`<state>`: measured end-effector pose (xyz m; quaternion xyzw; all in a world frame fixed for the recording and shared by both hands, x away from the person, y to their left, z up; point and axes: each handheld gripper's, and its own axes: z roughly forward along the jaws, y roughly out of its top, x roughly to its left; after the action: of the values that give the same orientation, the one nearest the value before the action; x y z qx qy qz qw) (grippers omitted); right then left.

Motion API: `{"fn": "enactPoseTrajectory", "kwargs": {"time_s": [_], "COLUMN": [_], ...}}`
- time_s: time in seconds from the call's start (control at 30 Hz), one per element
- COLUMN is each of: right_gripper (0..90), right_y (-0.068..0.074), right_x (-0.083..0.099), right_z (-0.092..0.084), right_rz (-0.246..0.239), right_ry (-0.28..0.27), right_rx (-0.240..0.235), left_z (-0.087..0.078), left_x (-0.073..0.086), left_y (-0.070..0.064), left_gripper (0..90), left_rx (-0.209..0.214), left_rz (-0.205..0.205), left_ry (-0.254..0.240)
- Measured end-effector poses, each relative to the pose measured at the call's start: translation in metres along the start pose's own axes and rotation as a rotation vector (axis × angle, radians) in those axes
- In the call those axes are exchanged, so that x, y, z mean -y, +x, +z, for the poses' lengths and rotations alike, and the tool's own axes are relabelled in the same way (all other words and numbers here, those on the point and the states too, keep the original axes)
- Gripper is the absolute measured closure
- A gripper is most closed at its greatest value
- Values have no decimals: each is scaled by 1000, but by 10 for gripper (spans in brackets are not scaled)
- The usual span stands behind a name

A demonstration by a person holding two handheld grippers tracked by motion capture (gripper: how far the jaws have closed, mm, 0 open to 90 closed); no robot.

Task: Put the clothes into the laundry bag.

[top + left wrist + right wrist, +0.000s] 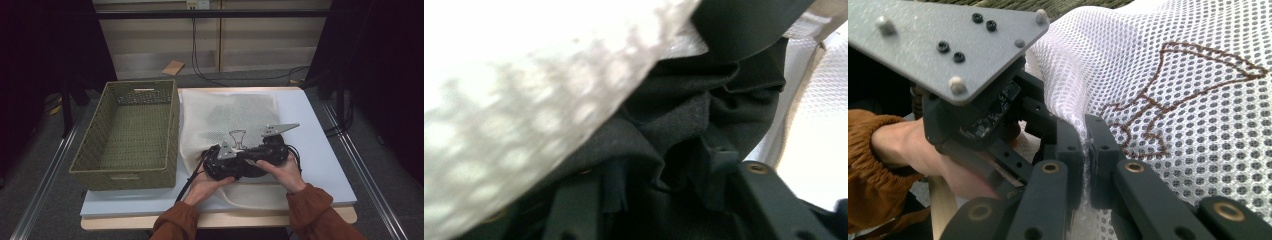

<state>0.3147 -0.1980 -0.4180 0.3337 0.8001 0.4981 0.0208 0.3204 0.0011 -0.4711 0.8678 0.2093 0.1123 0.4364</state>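
Note:
A white mesh bag [225,112] with a brown stitched motif [1188,85] lies on the table. At its near edge a dark cloth [684,120] is bunched under the mesh [524,100]. My left gripper [669,180] reaches in under the mesh, and the dark cloth sits gathered between its jaws. Its grey plate [938,45] shows close beside my right gripper [1087,150], which is shut on the bag's edge with mesh pinched between the pads. In the high view both grippers [245,157] meet over the dark bundle [250,171], hands close together.
A green woven basket [90,145] stands open on the left of the table, touching the bag's left side. Bare pale blue tabletop [320,165] lies to the right. Cables [192,175] trail from the grippers toward the front edge.

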Motion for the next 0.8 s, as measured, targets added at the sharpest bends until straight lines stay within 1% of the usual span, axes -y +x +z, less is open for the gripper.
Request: {"fn": "enactPoseTrajectory", "kwargs": {"time_s": [0.03, 0.07, 0.1, 0.13, 0.17, 0.2, 0.23, 0.27, 0.3, 0.33, 0.37, 0.4, 0.43, 0.47, 0.5, 0.53, 0.57, 0.6, 0.63, 0.7, 0.73, 0.77, 0.8], "right_gripper": [870, 870, 870, 870, 871, 870, 868, 868, 869, 869, 871, 871, 871, 871, 871, 871, 870, 870, 870, 870, 870, 870, 870], "right_y": [1, 2, 3, 3, 3, 3, 3, 3, 4, 4, 4, 4, 3, 3, 2, 2, 1, 1, 2, 0, -1, -2, -3], "right_x": [0, -1, -1, -1, -1, -1, -1, -1, -2, -2, -3, -3, -2, -2, 0, 0, 2, 2, 3, 6, 8, 8, 9], "right_z": [0, -1, -1, -1, -1, -2, -3, -3, -4, -4, -5, -5, -4, -4, -3, -3, -1, -1, 0, 3, 5, 6, 6], "right_rz": [-4, -10, -8, -8, -7, -4, 2, 2, -1, -1, -1, 0, 0, 0, 7, 7, 0, 0, 1, 1, 7, 8, 10], "right_ry": [1, 2, -2, -2, -2, -4, -15, -15, -22, -22, -22, -20, -17, -17, -8, -8, 4, 4, 10, 23, 26, 29, 28], "right_rx": [1, 2, 0, 0, 0, -1, -5, -5, -3, -3, -4, -4, -4, -4, -5, -5, -6, -6, -2, -2, -3, -4, -7], "left_z": [0, 1, 2, 2, 2, 2, -1, -1, -1, -1, 3, 6, 9, 9, 14, 14, 16, 16, 15, 15, 13, 13, 12], "left_x": [-1, -1, -4, -4, -6, -10, -15, -15, -17, -17, -17, -16, -14, -14, -9, -9, -7, -7, -6, -4, -3, -3, -2], "left_y": [1, 3, 6, 6, 8, 10, 14, 14, 18, 18, 20, 20, 22, 22, 25, 25, 26, 26, 26, 28, 28, 27, 27], "left_gripper": [706, 732, 750, 753, 753, 753, 758, 762, 764, 766, 766, 766, 765, 762, 758, 751, 738, 719, 719, 693, 670, 643, 606], "left_rx": [-6, -9, -20, -20, -39, -55, -94, -94, -127, -127, -148, -161, -165, -165, -175, -175, -194, -194, -192, -175, -175, -162, -147], "left_rz": [-1, -13, -40, -40, -62, -54, -64, -64, -72, -72, -84, -88, -97, -97, -120, -120, -114, -114, -111, -122, -117, -125, -124], "left_ry": [5, -10, -10, -10, -16, -9, -37, -37, -46, -46, -59, -59, -58, -58, -60, -60, -28, -28, -25, -25, -14, -11, 1]}}
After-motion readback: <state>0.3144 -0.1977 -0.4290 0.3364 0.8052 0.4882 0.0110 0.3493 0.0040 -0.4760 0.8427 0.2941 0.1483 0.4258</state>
